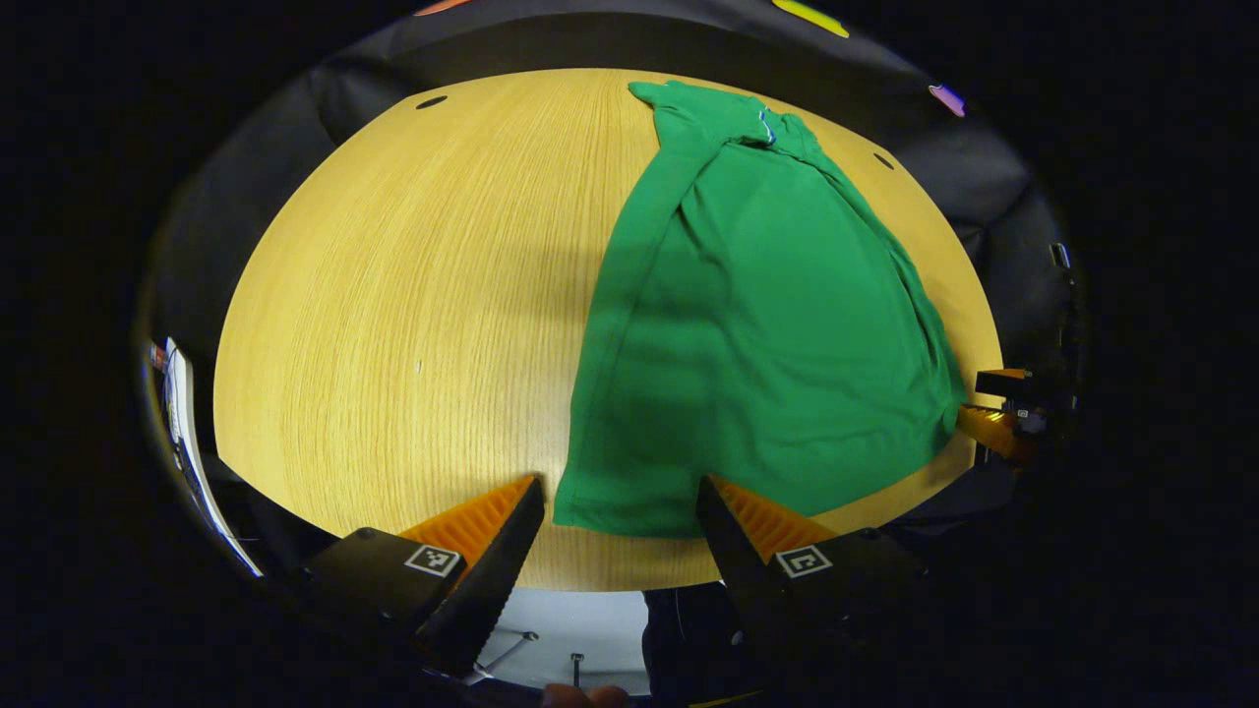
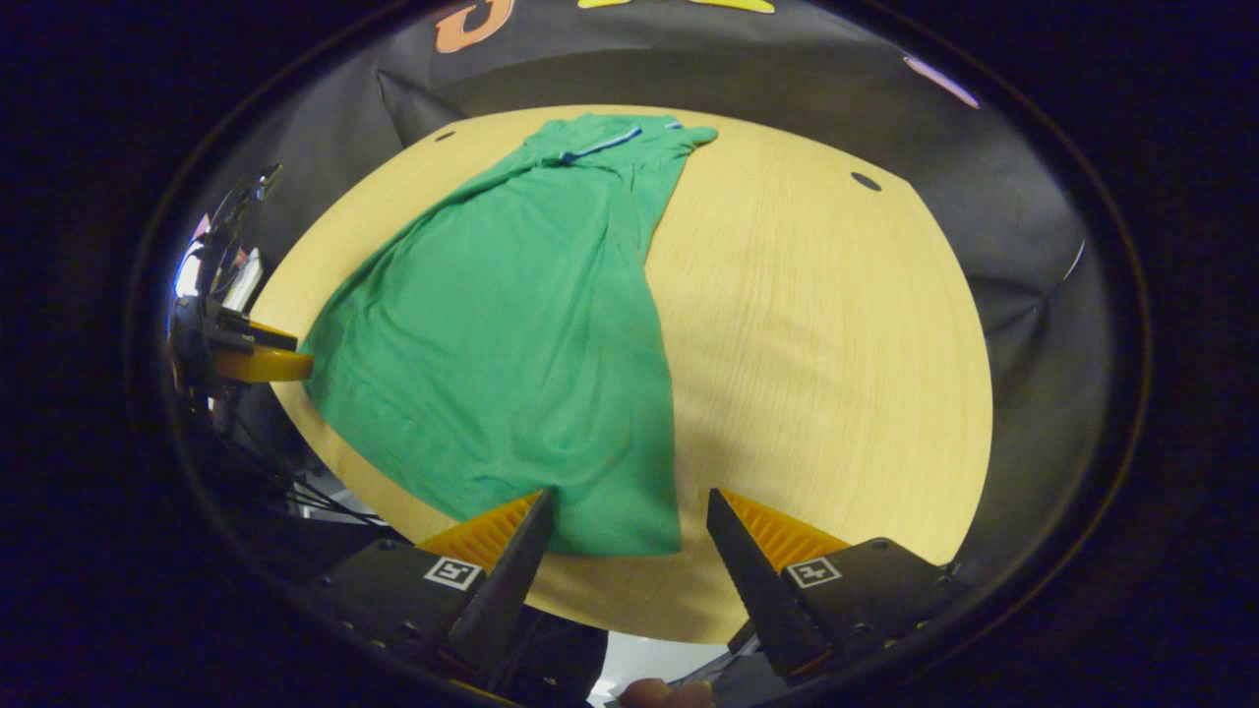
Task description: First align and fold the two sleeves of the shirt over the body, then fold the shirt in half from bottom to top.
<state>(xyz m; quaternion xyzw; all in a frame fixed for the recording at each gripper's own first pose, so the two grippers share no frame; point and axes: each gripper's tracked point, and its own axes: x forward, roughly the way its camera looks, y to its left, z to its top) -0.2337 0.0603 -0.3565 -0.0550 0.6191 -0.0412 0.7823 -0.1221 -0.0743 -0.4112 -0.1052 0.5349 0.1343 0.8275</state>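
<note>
Closest to the camera in the left gripper view, the left gripper (image 1: 620, 511) has its two fingers (image 1: 492, 521) spread wide apart with nothing between them but air and cloth below. They sit just over the near edge of the worktop (image 1: 393, 324), right at the bottom left corner of the green shirt (image 1: 757, 344). In the right gripper view, the right gripper (image 2: 629, 526) looks the same: its fingers (image 2: 777, 541) are spread wide and hold nothing, and they sit over the bottom right corner of the shirt (image 2: 521, 344) at the near edge of the worktop (image 2: 816, 344). The shirt lies flat, long and narrow. Its long way runs from the near edge, where the bottom hem is, straight away to the far edge, where the collar is. The sleeves look like they are already folded in over the body, so I think the sleeve step is done. The next step is likely the fold from bottom to top. Each gripper is close to its own hem corner, one on each side, and both point along the shirt toward the collar. The hem lies just ahead of and under the fingers, so they would need to go down a little and pinch it.
</note>
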